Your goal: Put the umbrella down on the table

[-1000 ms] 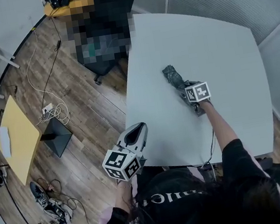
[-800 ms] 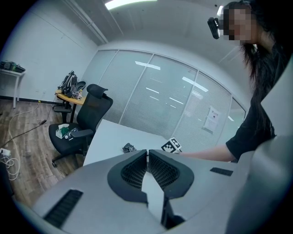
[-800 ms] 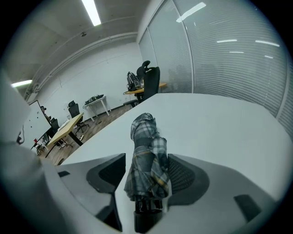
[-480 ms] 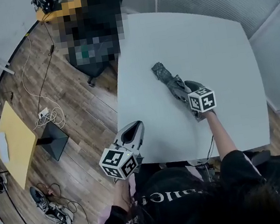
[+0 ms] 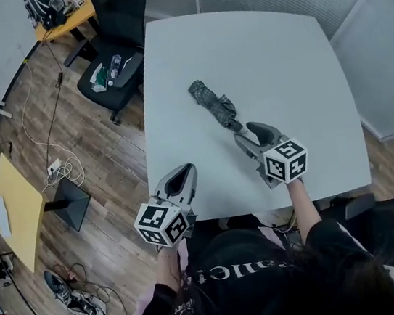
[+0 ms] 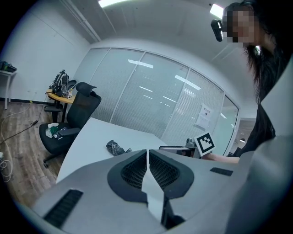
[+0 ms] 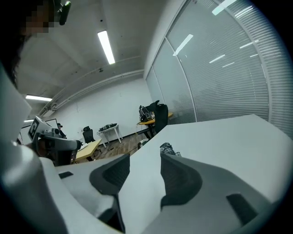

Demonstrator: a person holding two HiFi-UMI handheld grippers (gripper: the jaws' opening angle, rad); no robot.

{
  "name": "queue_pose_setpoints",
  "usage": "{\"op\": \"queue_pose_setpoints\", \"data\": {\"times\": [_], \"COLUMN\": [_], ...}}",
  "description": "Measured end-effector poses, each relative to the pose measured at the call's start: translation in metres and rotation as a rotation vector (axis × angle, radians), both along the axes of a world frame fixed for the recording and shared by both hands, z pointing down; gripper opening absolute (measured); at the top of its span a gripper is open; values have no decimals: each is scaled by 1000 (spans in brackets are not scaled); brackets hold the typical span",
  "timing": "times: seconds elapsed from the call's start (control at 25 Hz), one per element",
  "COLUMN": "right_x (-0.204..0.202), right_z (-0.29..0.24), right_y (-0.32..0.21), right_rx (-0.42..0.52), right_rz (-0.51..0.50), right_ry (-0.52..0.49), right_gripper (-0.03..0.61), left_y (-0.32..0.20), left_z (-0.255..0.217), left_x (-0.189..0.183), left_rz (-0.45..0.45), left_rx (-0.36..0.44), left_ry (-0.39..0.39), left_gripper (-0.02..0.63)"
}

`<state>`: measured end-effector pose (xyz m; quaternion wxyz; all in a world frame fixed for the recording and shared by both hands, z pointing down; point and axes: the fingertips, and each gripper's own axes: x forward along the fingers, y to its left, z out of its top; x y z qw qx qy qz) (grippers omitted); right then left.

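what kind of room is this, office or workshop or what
Most likely an office meeting room: a large pale table, a black swivel chair beside it, and glass partition walls fitted with blinds. Cables trail over the wood floor, so it may double as a workspace.

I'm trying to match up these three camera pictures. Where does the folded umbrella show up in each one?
Head view: the umbrella lies slanted near the middle of the picture.
Left gripper view: it is a small dark bundle left of centre and a little below the middle.
Right gripper view: only its end shows, just right of centre and below the middle.
Shared landmark: the white table it lies on, seen in all three views.
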<state>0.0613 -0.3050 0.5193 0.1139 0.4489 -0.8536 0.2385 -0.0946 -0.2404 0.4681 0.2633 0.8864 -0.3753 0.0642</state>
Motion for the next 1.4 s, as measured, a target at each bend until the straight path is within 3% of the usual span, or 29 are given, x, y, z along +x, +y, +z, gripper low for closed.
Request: {"op": "queue_pose_setpoints", "data": {"times": [0.28, 0.68, 0.96, 1.4], "right_x": [22, 40, 42, 34], "right_z": [-12, -28, -30, -33], "right_y": [54, 104, 127, 144], "right_rx": [36, 62, 67, 77], "right_rz": [32, 35, -2, -86], "right_ry": [45, -21, -30, -35], "right_gripper": [161, 103, 51, 32], "left_y": [21, 52, 76, 96], "left_z": [-2, -5, -7, -8], "left_x": [39, 84, 98, 104], "left_rz": [44, 62, 38, -7], "left_rx": [12, 37, 42, 51], "left_ry": [0, 3, 4, 3], "left_gripper": [26, 26, 26, 26]}}
